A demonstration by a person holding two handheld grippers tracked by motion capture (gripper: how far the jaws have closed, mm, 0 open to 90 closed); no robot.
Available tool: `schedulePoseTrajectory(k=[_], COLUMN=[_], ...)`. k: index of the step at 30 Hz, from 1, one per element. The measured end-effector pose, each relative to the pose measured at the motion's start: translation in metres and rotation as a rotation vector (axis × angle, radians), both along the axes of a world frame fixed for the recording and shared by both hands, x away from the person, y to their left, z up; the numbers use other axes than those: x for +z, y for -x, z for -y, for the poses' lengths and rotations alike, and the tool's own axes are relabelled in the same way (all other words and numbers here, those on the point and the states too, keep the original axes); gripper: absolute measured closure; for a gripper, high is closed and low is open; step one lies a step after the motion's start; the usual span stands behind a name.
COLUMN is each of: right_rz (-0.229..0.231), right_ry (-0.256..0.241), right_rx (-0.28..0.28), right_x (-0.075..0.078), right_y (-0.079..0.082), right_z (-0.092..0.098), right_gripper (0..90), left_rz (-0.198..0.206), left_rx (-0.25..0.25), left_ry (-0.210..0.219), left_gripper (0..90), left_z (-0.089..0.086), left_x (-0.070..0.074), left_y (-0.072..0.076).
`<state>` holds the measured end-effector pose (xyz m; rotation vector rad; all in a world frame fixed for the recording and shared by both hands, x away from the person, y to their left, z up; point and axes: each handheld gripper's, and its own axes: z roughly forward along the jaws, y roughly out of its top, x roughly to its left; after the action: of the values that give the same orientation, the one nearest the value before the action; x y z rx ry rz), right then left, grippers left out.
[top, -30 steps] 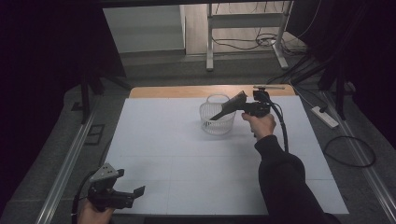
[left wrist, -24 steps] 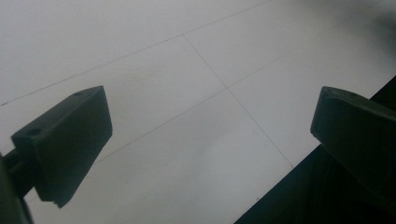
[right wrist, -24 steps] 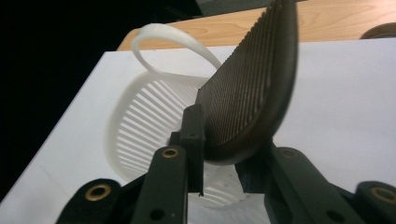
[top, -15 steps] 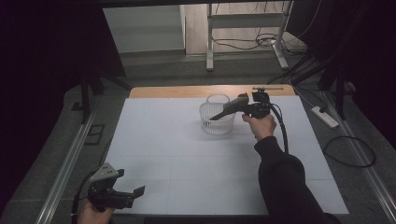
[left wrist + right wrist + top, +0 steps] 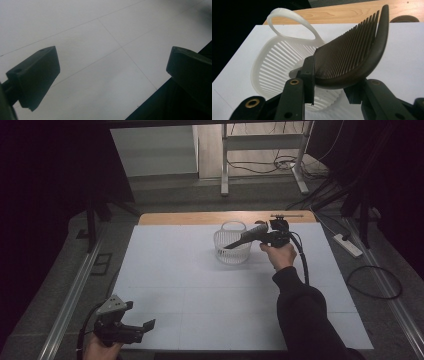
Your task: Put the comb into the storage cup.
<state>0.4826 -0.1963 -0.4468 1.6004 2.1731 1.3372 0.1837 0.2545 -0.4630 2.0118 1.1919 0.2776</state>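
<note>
Comb (image 5: 352, 55) in right gripper (image 5: 332, 85) — basket (image 5: 274, 65) (part hidden) behind

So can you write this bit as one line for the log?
right hand-held gripper: shut on comb | comb: above basket | left hand-held gripper: open, idle

The person's right arm, in a dark sleeve, reaches forward across the table, the right hand (image 5: 280, 254) holding the right gripper (image 5: 235, 243) raised, jaws pointing left and clamped together. The left hand (image 5: 102, 351) holds the left gripper (image 5: 145, 326) low at the near edge, jaws spread wide.
</note>
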Motion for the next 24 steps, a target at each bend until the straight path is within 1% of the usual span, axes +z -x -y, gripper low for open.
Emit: schedulePoseTrajectory(k=[5, 9, 16, 19, 22, 24], right_rz=[0.016, 0.010, 0.023, 0.027, 0.032, 0.038], right_ry=[0.027, 0.037, 0.072, 0.072, 0.076, 0.072], right_rx=[0.000, 0.005, 0.005, 0.007, 0.016, 0.026], right_x=[0.0004, -0.0018, -0.0037, -0.0028, -0.0016, -0.0011], right_y=[0.0009, 0.0010, 0.0017, 0.0023, 0.0030, 0.0036], right_z=[-0.0012, -0.0028, -0.0050, -0.0058, -0.0071, -0.0076], right_gripper=[60.3, 53.0, 40.9, 35.7, 27.3, 23.7], left_rz=[0.000, 0.000, 0.000, 0.001, 0.000, 0.001], left_rx=[-0.001, -0.001, 0.000, -0.001, 0.000, -0.001], left_ry=[-0.002, -0.001, 0.000, -0.002, -0.002, -0.002], left_gripper=[0.0, 0.0, 0.0, 0.0, 0.0, 0.0], left_z=[0.0000, 0.0000, 0.0000, 0.0001, 0.0000, 0.0001], left_x=[0.0001, 0.0001, 0.0000, 0.0001, 0.0001, 0.0001], left_y=[0.0001, 0.0000, 0.0001, 0.0001, 0.0001, 0.0001])
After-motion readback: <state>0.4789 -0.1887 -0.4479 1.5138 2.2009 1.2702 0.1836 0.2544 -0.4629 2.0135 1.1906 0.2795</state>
